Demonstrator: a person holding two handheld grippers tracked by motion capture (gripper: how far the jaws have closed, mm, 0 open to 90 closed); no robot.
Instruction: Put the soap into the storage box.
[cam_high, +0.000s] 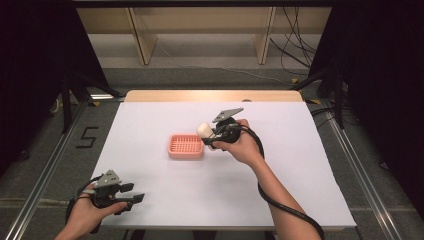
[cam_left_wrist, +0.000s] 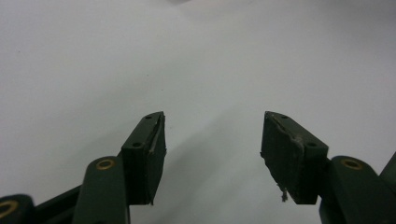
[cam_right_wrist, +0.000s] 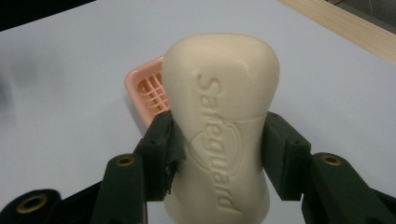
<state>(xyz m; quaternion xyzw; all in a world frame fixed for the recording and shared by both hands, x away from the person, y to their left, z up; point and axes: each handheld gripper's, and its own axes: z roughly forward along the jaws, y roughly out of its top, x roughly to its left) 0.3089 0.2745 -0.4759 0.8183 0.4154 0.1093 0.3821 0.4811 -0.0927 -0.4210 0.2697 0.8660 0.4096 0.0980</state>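
A cream bar of soap (cam_right_wrist: 219, 126) stamped "Safeguard" sits between the pads of my right gripper (cam_right_wrist: 219, 154), which is shut on its waist. Seen from above, the soap (cam_high: 204, 129) is held just right of and a little above a pink slatted soap dish (cam_high: 185, 146) at the table's middle, with the right gripper (cam_high: 212, 136) pointing left. The dish's corner (cam_right_wrist: 144, 91) shows behind the soap. My left gripper (cam_high: 137, 199) rests near the front left edge; its jaws stand apart with only white table between them (cam_left_wrist: 212, 140).
The white tabletop (cam_high: 280, 175) has a wooden strip (cam_high: 210, 95) along its far edge. Wooden shelving legs (cam_high: 142, 40) and cables (cam_high: 295, 50) lie on the floor beyond. A black cable (cam_high: 280, 200) trails from the right gripper along the forearm.
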